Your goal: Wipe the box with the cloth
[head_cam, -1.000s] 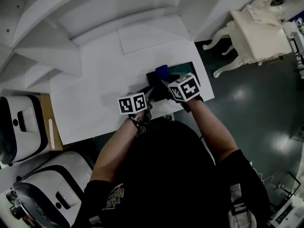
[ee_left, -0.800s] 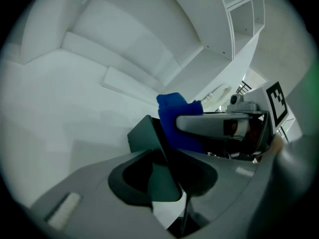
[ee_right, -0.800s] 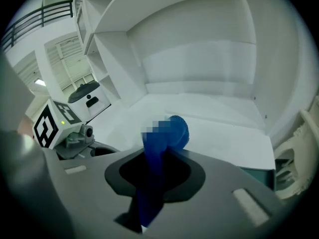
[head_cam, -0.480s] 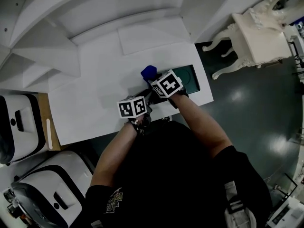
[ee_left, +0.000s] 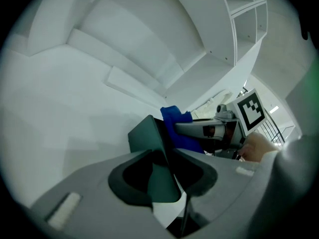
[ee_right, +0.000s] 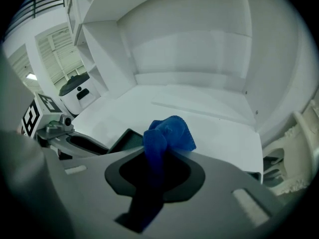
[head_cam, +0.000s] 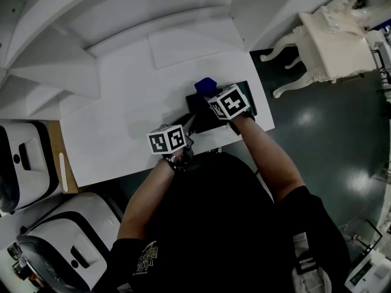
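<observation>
Our left gripper (ee_left: pixel 167 156) pinches the box (ee_left: pixel 145 136) by its near wall; if that thin hold slips, a wipe could shove it off the counter (head_cam: pixel 134 102). Our right gripper (ee_right: pixel 159 156) clamps the bunched blue cloth (ee_right: pixel 169 133) over the dark green box, at the counter's right front corner

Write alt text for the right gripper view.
The right gripper has its jaws shut on a bunched blue cloth, held by a corner of a dark green box on a white table. At the left edge, the left gripper reaches toward the box.
</observation>
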`<state>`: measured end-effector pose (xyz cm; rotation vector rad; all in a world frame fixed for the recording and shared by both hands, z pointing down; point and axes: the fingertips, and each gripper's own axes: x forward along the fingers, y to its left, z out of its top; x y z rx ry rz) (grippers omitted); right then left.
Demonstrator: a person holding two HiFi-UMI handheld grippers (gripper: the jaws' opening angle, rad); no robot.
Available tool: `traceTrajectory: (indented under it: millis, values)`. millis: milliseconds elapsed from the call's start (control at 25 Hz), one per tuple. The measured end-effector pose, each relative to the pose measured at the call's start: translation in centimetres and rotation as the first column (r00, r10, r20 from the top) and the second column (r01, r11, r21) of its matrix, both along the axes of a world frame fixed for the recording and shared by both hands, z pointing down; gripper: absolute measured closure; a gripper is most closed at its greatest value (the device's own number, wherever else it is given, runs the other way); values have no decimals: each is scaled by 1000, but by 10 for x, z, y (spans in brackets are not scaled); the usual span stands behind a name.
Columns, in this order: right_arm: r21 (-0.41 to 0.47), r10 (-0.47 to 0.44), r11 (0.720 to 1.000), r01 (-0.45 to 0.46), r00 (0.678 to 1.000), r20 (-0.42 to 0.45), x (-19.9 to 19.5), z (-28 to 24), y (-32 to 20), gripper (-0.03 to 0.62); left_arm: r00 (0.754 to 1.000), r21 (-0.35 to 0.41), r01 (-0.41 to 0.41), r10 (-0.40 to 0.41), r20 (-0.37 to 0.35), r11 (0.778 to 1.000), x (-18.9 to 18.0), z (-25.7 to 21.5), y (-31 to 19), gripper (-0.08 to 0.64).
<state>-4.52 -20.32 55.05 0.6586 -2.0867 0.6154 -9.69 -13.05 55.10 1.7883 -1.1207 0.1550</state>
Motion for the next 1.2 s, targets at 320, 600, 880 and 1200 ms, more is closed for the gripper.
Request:
traceTrajectory:
  millis: [320, 600, 880, 1200]
  values:
    - [1, 128, 992, -128, 991, -41, 76, 3, -26, 502, 1000, -1, 4, -4, -21, 1000, 1, 0, -1, 437]
    - [10, 157, 988, -157, 984, -83, 119, 2, -39, 502, 1000, -8, 1, -1, -29, 1000, 2, 3, 0, 437]
    - [-4, 149, 989, -150, 987, -65, 135, 1, -43, 502, 1000, -20, 6, -6, -21, 1000, -1, 7, 1, 437]
    - [28, 172, 985, -171, 984, -47, 132, 2, -43, 500, 1000, -15, 17, -17, -14, 1000, 0, 1, 0, 437]
